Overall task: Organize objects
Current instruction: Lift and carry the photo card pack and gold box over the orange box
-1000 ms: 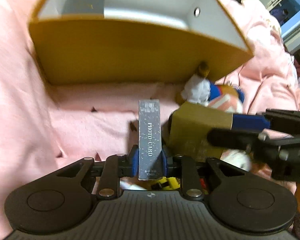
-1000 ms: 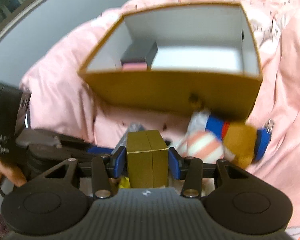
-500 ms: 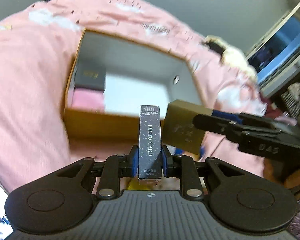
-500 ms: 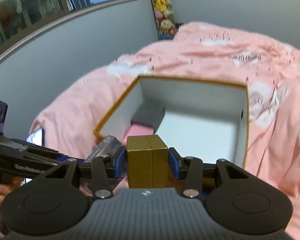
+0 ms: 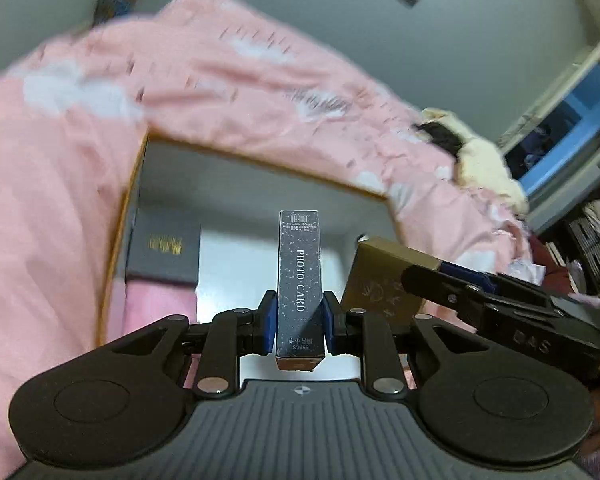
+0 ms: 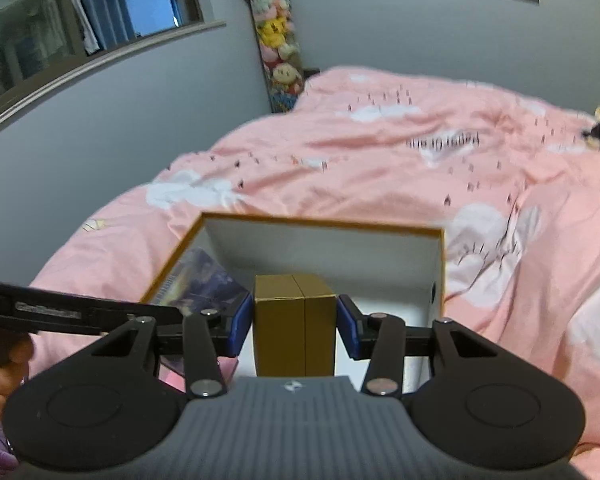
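The left gripper point(image 5: 299, 316) clenches a slim dark "PHOTO CARD" box point(image 5: 299, 280) at frame centre. The right gripper point(image 6: 295, 322) grasps a gold cardboard box point(image 6: 295, 328) before the open white-lined storage box point(image 6: 324, 248).

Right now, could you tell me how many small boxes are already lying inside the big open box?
2: a dark box with gold lettering in the left far corner of the big open box, and a pink box just in front of it. Others may be hidden.

We see a pink duvet point(image 6: 400, 168) covering the bed, plush toys point(image 6: 278, 46) hanging on the grey wall beyond its far corner.
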